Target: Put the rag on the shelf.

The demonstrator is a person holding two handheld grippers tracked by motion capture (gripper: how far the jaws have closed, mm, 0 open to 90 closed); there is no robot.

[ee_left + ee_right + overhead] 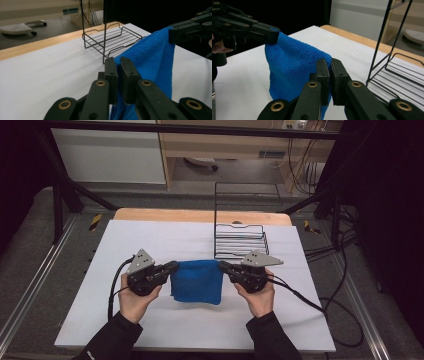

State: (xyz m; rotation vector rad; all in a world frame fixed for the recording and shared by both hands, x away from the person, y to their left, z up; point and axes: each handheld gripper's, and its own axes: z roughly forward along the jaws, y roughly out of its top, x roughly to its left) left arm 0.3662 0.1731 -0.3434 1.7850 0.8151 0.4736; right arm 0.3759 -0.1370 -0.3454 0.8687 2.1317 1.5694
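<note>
A blue cloth (196, 281) hangs folded above the middle of the white table, stretched between both grippers. My left gripper (173, 266) pinches its upper left corner, jaws shut on the fabric (147, 60). At the upper right corner my right gripper (222, 265) is shut on the cloth (292, 67) too. In the left gripper view the right gripper (175, 33) shows at the far corner. The right gripper view shows the left gripper (270, 33) clamped on the other corner. The cloth's lower edge hangs near the table surface.
A black wire rack (239, 237) with a tall back frame stands behind the cloth, toward the right rear of the white table cover (125, 240). Cables (310, 302) trail off both grippers. A wooden table edge (165, 215) runs along the back.
</note>
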